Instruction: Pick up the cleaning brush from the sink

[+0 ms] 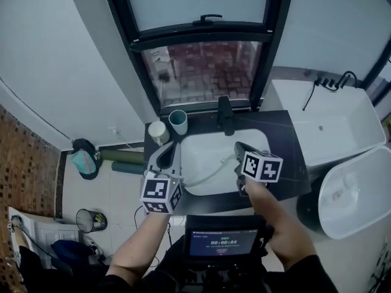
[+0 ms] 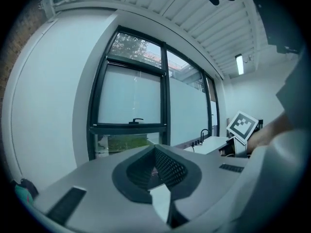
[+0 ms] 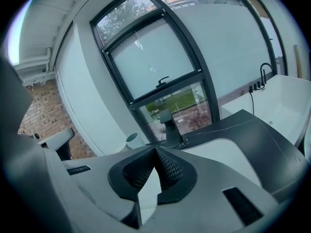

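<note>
The left gripper (image 1: 172, 146) and the right gripper (image 1: 240, 147) are held over the near part of the sink (image 1: 214, 146), one at each side of the white basin. Both sets of jaws are pressed together with nothing between them. The cleaning brush (image 1: 208, 173) shows as a thin, pale, curved shape lying in the basin between the two grippers; neither gripper holds it. Behind the basin, the black faucet (image 1: 225, 115) stands on the dark counter (image 1: 287, 140). A white cup (image 1: 157, 131) and a teal cup (image 1: 178, 122) stand at the counter's far left corner, below the window (image 1: 201, 72).
</note>
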{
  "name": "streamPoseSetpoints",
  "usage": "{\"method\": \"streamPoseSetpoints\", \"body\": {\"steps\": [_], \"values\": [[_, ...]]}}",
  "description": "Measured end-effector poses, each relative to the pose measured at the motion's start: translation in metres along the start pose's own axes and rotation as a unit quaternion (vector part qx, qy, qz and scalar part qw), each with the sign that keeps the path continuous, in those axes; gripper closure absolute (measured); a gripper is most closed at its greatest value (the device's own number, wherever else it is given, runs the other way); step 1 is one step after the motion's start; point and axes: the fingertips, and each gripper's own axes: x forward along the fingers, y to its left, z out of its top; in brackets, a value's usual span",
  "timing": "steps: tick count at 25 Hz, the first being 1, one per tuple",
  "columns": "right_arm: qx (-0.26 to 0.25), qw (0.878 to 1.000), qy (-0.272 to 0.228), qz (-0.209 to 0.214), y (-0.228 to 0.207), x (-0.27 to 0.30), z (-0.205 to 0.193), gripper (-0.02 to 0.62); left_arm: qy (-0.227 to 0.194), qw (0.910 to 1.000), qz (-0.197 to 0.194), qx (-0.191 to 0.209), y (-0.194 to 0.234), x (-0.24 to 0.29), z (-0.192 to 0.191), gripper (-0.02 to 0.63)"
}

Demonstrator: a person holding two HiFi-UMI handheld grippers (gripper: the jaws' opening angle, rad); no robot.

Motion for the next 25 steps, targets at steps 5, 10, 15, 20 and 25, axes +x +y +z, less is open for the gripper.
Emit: {"method": "streamPoseSetpoints", "body": {"steps": [5, 10, 15, 20, 25], "values": [[0.014, 1.0, 0.014, -0.015, 0.019, 0.024, -0.016, 0.592, 0.02, 0.9993, -0.032, 0.001, 0.023, 0.009, -0.01, 0.606], [0.034, 0.998, 0.034, -0.043, -0.008, 0.046, -0.026, 0.592, 0.046, 0.9923, -0.115, -0.005, 0.001, 0.028, -0.024, 0.606], [0.083, 0.991, 0.066, -0.08, -0.042, 0.071, -0.056, 0.517, 0.095, 0.9896, -0.109, -0.005, 0.009, 0.048, -0.057, 0.606], [0.165, 0.974, 0.107, -0.113, -0.068, 0.105, -0.106, 0.43, 0.154, 0.9831, -0.099, -0.01, 0.022, 0.066, -0.099, 0.606], [0.203, 0.959, 0.152, -0.13, -0.08, 0.14, -0.162, 0.422, 0.179, 0.9774, -0.111, -0.014, 0.031, 0.09, -0.136, 0.59]]}}
